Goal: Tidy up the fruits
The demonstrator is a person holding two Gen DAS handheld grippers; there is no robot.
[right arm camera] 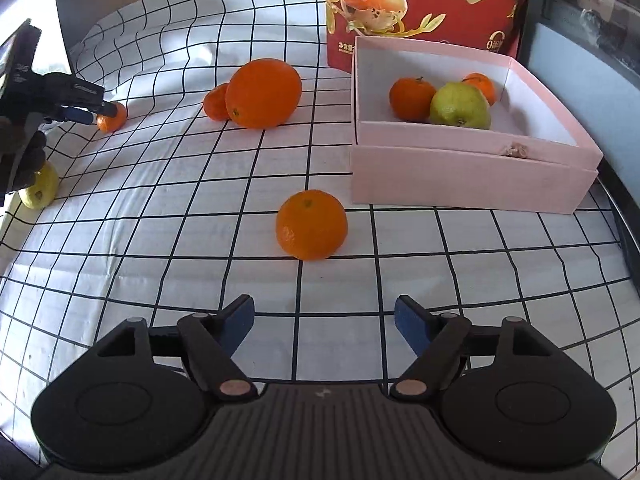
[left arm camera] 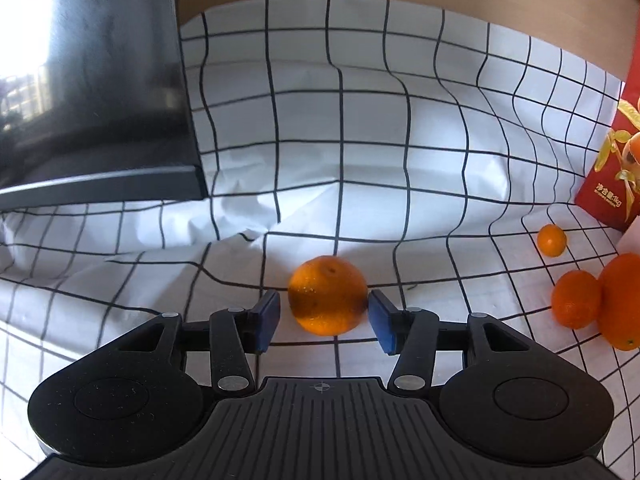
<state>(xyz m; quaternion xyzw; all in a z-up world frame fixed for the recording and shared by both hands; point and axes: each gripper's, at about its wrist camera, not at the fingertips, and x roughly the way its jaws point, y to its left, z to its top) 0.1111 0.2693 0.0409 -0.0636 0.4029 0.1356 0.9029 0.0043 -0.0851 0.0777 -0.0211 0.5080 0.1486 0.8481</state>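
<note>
In the left wrist view my left gripper (left arm camera: 325, 318) is open around a tangerine (left arm camera: 327, 295) on the checked cloth; the right pad touches it, the left pad stands just apart. The right wrist view shows that gripper (right arm camera: 86, 110) at the far left by the same tangerine (right arm camera: 113, 117). My right gripper (right arm camera: 324, 326) is open and empty, a short way before another tangerine (right arm camera: 311, 225). A pink box (right arm camera: 472, 178) at the right holds two tangerines (right arm camera: 412, 98) and a green pear (right arm camera: 460, 106). A large orange (right arm camera: 263, 93) and a small tangerine (right arm camera: 215, 102) lie together mid-cloth.
A red snack bag (right arm camera: 428, 4) stands behind the box. A yellow-green fruit (right arm camera: 40, 190) lies at the left edge. A black monitor (left arm camera: 88, 80) stands at the left. More oranges (left arm camera: 576, 299) lie to the right in the left wrist view.
</note>
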